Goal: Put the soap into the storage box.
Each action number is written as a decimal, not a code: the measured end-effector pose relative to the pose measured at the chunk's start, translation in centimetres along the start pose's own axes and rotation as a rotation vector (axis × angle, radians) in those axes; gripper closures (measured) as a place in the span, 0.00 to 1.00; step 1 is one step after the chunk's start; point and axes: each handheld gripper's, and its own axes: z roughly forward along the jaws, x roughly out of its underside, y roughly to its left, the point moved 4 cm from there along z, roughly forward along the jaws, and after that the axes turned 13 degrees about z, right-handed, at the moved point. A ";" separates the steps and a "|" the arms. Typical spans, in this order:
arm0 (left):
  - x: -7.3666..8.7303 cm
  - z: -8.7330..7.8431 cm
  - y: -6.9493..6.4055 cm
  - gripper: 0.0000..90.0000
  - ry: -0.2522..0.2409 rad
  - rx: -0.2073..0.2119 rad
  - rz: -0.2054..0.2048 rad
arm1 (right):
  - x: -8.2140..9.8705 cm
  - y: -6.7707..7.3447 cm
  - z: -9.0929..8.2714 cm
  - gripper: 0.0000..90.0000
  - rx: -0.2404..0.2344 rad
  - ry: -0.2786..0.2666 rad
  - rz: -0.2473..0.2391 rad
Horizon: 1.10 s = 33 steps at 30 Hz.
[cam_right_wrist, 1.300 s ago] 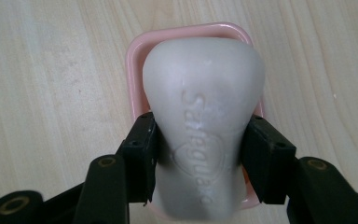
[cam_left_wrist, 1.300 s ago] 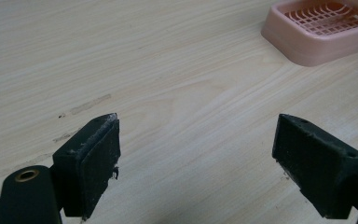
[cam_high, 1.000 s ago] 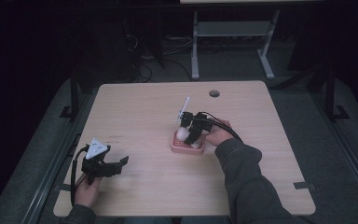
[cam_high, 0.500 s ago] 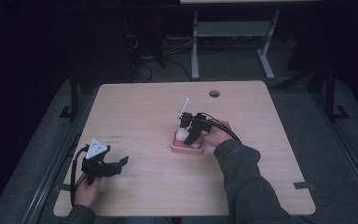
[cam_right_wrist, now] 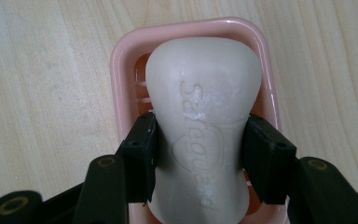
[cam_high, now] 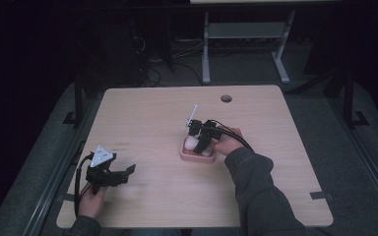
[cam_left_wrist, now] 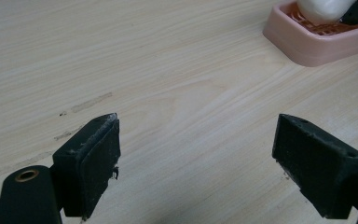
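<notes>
I have the right gripper (cam_right_wrist: 200, 158) clamped on the white soap bar (cam_right_wrist: 204, 126), one pad on each long flank at the bar's narrowed waist. The bar lies in the pink soap dish (cam_right_wrist: 121, 74) — I can't tell whether it rests on the ribs or hangs just clear of them. Its long axis runs straight away from the gripper, along the dish's own length, with the rounded far end just inside the dish's far rim. So I judge the coming move turns on that alignment: straight up to lift the bar out of the dish, or a release to leave it there, with no twist needed either way.

The left gripper (cam_left_wrist: 196, 158) stands wide open over bare table (cam_left_wrist: 168, 84), holding nothing; from it the dish (cam_left_wrist: 317, 44) lies well off, ahead and to the right. The right hand (cam_high: 226, 145) is at the dish, so it is plainly the nearer.

Against the earlier frame I see no change — both hands sit where they were, and the bar is at the dish as before.
</notes>
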 end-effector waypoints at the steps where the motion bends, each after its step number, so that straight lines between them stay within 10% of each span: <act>1: 0.0 0.0 0.0 0.16 0.001 0.000 0.001 | 0.0 0.0 0.0 0.54 0.001 0.004 -0.002; 33: 0.1 0.1 -0.1 0.16 0.012 -0.001 0.001 | 2.2 -0.4 -2.8 0.48 -0.005 -0.090 0.057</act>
